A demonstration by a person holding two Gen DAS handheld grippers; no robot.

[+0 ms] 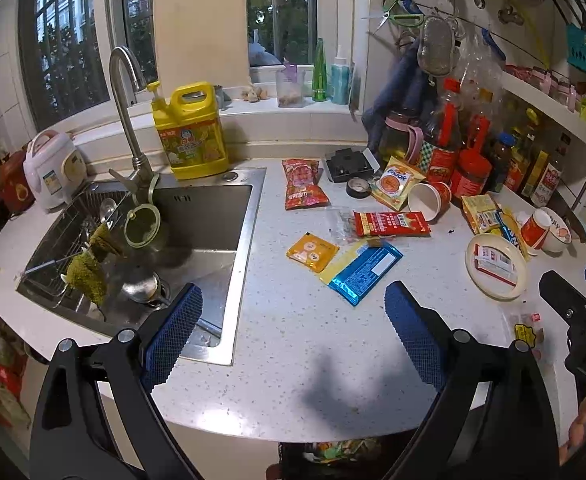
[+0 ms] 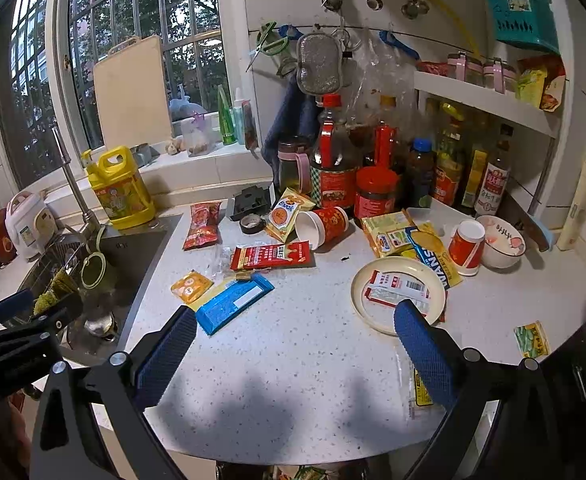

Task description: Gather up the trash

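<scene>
Both grippers hover over the near edge of the white counter with jaws spread wide and nothing between them — the left gripper by the sink, the right gripper further right. The trash lies scattered ahead: a blue wrapper just beside an orange sachet, a red packet behind them, a tipped paper cup — and a round lid holding a small red-and-white packet
</scene>
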